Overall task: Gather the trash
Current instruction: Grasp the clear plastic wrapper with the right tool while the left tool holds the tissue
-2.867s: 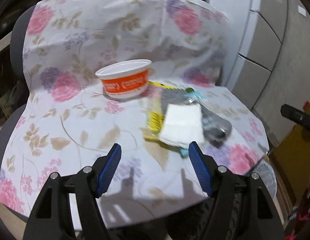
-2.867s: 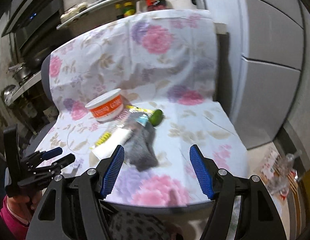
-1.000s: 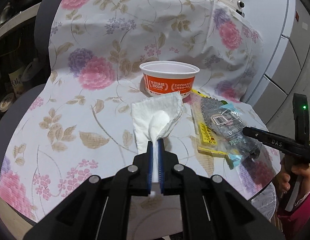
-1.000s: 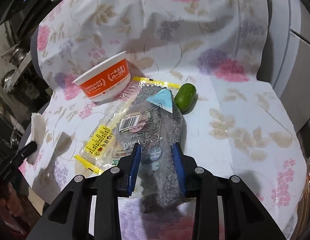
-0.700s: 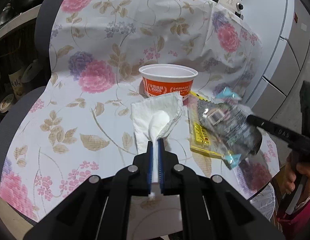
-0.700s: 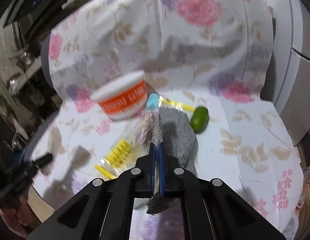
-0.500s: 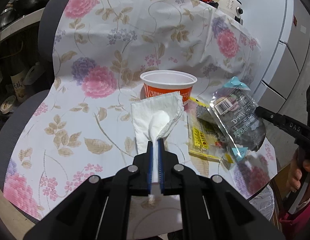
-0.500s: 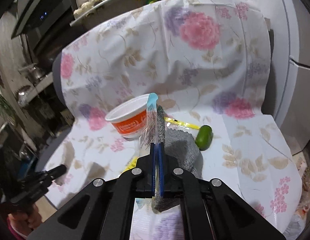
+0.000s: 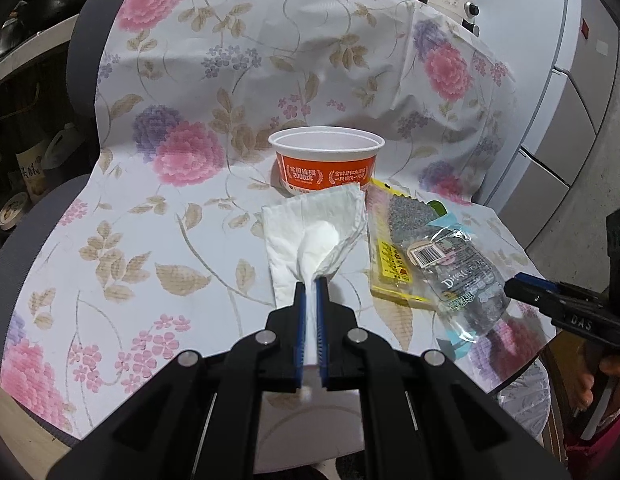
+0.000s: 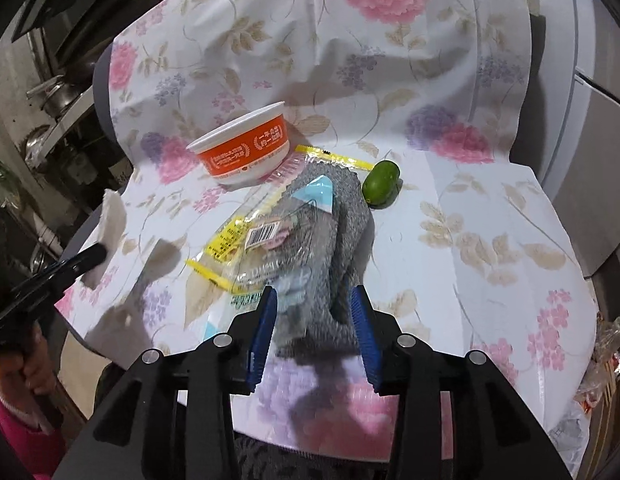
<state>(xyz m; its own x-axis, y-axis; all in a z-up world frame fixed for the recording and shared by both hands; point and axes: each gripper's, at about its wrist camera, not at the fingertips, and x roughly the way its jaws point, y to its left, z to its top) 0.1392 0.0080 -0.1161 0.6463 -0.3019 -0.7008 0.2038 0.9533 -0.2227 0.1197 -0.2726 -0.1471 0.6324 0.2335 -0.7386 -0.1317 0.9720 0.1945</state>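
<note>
Both cameras ride just behind their own tongs and look forward and steeply down onto a chair draped in a flowered cloth [image 9: 110, 240]. The left view sits close, with the orange bowl [image 9: 326, 164] at twelve o'clock. The right view, equally near, has that bowl [image 10: 242, 152] at eleven o'clock. Both share the bowl and the clear packet [image 9: 450, 264] (each also catches the other's tongs at its edge).

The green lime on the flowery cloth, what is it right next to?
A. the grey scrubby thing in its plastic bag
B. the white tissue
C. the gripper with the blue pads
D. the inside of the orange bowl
A: in the right wrist view the lime lies on the cloth right beside the far corner of the grey scrubber, apart from the orange bowl.
</note>
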